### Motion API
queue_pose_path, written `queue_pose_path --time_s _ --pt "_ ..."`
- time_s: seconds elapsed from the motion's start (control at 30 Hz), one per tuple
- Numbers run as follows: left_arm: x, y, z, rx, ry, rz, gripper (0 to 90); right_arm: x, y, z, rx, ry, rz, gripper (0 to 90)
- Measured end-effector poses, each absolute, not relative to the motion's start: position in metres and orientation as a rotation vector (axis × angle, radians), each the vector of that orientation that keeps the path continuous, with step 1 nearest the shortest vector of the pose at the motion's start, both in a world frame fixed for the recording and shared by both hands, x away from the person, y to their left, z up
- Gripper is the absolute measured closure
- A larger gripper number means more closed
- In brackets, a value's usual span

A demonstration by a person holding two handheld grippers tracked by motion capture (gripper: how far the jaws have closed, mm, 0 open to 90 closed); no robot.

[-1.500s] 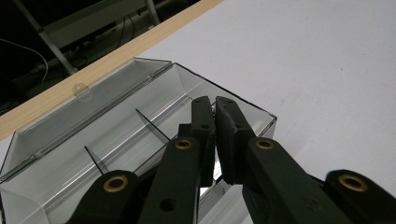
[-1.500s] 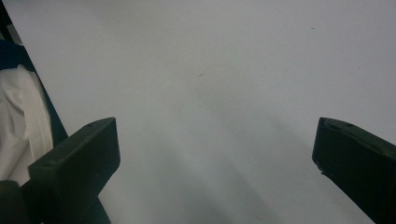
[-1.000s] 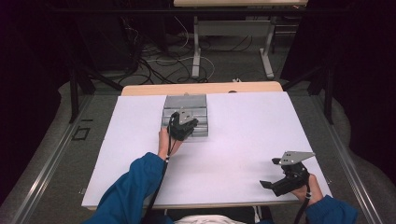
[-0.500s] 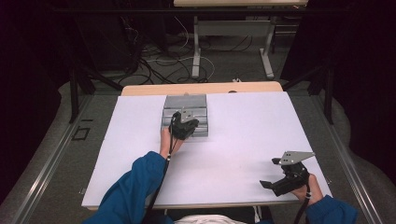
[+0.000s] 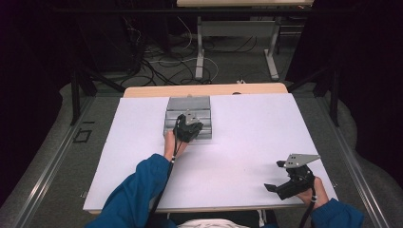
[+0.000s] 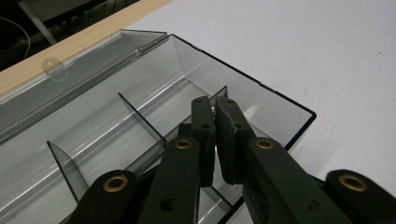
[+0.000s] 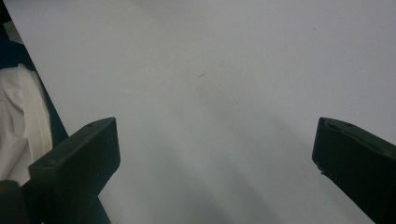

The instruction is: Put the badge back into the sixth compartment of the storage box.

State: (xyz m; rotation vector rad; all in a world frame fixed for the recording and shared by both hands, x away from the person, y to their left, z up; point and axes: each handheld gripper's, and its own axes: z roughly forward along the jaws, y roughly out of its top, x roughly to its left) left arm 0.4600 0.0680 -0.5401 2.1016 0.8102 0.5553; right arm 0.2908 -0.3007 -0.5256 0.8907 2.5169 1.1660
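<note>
A clear grey plastic organiser box (image 5: 189, 102) with thin dividers lies open on the white board (image 5: 252, 128), its lid folded back toward the far edge. My left gripper (image 5: 189, 122) hovers over the box's near right part. In the left gripper view the jaws (image 6: 215, 106) point down into a compartment of the box (image 6: 140, 79) with the pads together; a tiny bright glint shows between the tips, and I cannot tell what it is. My right gripper (image 5: 274, 175) rests at the board's near right corner, its jaws (image 7: 212, 144) wide apart over bare board with nothing between them.
The board covers a wooden table whose far edge (image 5: 204, 89) shows behind the box. Beyond it are cables and table legs on the floor. A white cloth (image 7: 18, 121) at the person's lap lies past the board's near edge.
</note>
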Motion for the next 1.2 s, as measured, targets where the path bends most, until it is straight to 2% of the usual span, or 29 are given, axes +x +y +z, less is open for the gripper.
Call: queue_pose_path --time_s 0.43,0.8,0.97,1.0,1.07,1.1,1.13,1.2 --pt "0.463 0.066 -0.546 2.101 0.824 0.557 86.2 0.29 -0.301 -0.526 0.897 2.507 1.164 0.7" --pt "0.459 0.07 -0.534 2.047 0.824 0.538 77.1 0.29 -0.301 -0.526 0.893 2.507 1.175 0.7" --pt "0.455 0.075 -0.526 2.046 0.823 0.511 66.9 0.289 -0.301 -0.525 0.906 2.508 1.165 0.7" --pt "0.453 0.075 -0.525 2.051 0.827 0.499 63.0 0.288 -0.302 -0.525 0.907 2.506 1.165 0.7" --pt "0.45 0.077 -0.522 2.071 0.831 0.477 47.1 0.288 -0.302 -0.525 0.903 2.516 1.166 0.7" --pt "0.448 0.078 -0.521 2.069 0.832 0.475 47.1 0.288 -0.302 -0.525 0.903 2.516 1.166 0.7" --pt "0.445 0.079 -0.518 2.082 0.832 0.47 38.2 0.288 -0.302 -0.525 0.904 2.516 1.166 0.7" --pt "0.439 0.08 -0.515 2.103 0.819 0.477 35.0 0.288 -0.302 -0.525 0.904 2.514 1.165 0.7"
